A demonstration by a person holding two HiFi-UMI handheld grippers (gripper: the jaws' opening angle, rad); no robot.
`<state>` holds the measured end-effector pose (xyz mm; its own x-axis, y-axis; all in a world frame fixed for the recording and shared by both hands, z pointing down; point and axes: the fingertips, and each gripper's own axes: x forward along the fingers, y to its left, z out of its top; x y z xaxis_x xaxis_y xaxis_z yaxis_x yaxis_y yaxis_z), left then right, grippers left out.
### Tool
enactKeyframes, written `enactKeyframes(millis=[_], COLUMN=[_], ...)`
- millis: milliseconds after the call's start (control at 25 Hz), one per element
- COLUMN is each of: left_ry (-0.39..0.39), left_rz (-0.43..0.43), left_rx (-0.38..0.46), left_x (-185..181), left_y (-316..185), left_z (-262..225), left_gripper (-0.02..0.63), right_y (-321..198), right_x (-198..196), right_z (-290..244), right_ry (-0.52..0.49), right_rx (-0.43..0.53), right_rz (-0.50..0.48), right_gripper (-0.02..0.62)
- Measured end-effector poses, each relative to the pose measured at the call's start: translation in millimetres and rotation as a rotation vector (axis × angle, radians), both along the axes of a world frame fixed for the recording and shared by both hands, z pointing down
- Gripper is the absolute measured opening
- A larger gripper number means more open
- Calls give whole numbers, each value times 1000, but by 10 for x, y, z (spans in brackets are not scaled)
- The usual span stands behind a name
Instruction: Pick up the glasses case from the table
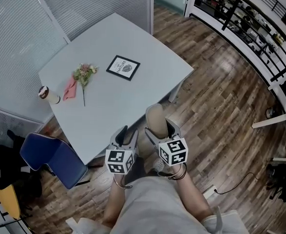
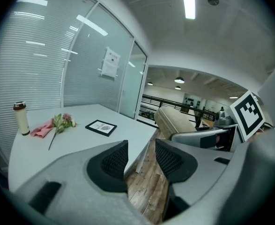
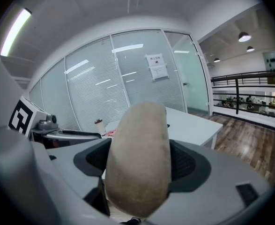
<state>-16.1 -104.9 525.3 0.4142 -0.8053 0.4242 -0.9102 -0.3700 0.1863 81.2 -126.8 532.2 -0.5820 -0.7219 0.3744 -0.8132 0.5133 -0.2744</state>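
On the grey table (image 1: 133, 96), a lidded cup (image 1: 48, 95) stands at the left corner, beside a pink napkin (image 1: 69, 89), a flower sprig (image 1: 84, 74) and a framed print (image 1: 123, 67) whose small lettering seems to read "NATURE". Off the table's near edge, the left gripper (image 1: 127, 133) hangs empty, jaws narrowly apart. The right gripper (image 1: 161, 130) clamps the beige glasses case (image 1: 156, 118), clear of the table and over the floor. A firm, even squeeze should stop the rounded case slipping.
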Motion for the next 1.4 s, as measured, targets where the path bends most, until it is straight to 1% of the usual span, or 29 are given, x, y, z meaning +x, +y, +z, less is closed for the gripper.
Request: enactKeyframes(millis=[240, 440, 640, 960, 1280, 1400], left_ry=[-16, -23, -23, -27, -26, -24], left_rz=[18, 5, -6, -26, -23, -17], left_rx=[6, 14, 23, 50, 61, 65], left_x=[51, 65, 92, 43, 107, 129], left_y=[150, 287, 432, 548, 654, 686], left_z=[-20, -14, -21, -30, -51, -73], left_gripper=[181, 165, 134, 72, 20, 10], right_y=[151, 301, 451, 592, 705, 733], right_x=[44, 79, 140, 121, 200, 210], right_z=[32, 60, 94, 116, 88, 79], right_ry=[-10, -20, -17, -12, -16, -21], right_rx=[-8, -6, -14, 0, 11, 14], right_rz=[14, 11, 14, 11, 18, 20], right_gripper=[371, 373, 371, 373, 373, 373])
